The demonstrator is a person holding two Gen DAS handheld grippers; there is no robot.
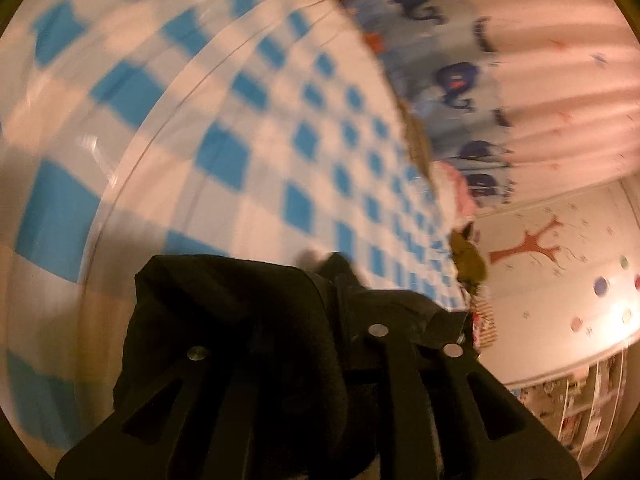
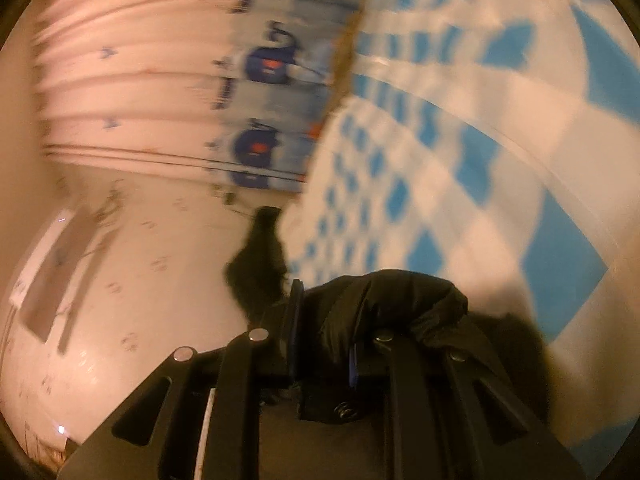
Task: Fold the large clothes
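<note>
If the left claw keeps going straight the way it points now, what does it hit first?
Most likely the blue-and-white checked cover, which fills the view ahead of the left claw. The claw is bunched in black garment, so that cloth would touch down first. The frame is blurred, so depth is uncertain.

No lettering, label, brand or number can be read in either view; motion blur smears everything.

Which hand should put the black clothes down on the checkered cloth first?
Probably left: the left gripper holding black fabric garment faces the blue-and-white checkered cloth; the right gripper faces partly the wall.
</note>
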